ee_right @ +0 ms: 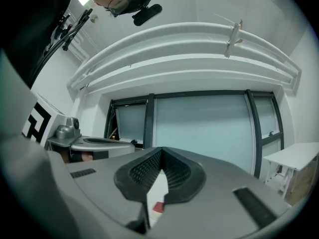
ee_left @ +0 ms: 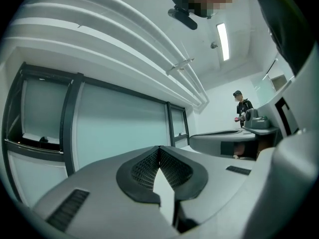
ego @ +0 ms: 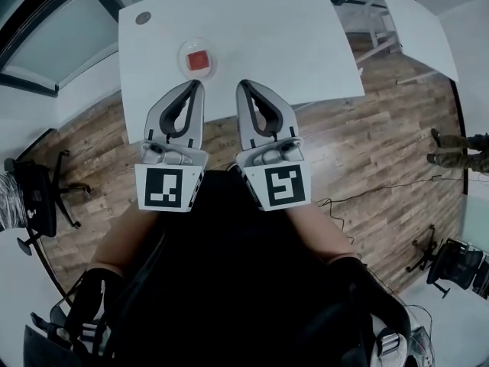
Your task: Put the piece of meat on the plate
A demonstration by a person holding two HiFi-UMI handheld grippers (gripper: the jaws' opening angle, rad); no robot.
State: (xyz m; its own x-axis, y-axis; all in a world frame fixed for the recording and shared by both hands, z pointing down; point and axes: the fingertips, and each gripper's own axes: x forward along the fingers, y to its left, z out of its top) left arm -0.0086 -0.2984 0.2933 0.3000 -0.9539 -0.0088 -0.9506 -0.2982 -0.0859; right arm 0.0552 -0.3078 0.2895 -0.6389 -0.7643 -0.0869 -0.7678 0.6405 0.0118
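Note:
In the head view a red square piece of meat (ego: 198,60) lies on a small white plate (ego: 183,52) on the white table (ego: 275,44). My left gripper (ego: 200,83) and right gripper (ego: 241,84) are held side by side, level, just short of the table's near edge, with the plate a little beyond the left tips. Both are shut with the tips touching and nothing between them. In the left gripper view the left gripper (ee_left: 159,148) points at a glass wall. In the right gripper view the meat (ee_right: 158,207) shows through the slot below the right gripper (ee_right: 161,150).
A small grey disc (ego: 143,17) lies at the table's far left corner. A second white table (ego: 416,14) stands at the right. Office chairs (ego: 38,197) (ego: 458,262) stand on the wooden floor on both sides. A person (ee_left: 242,106) stands far off.

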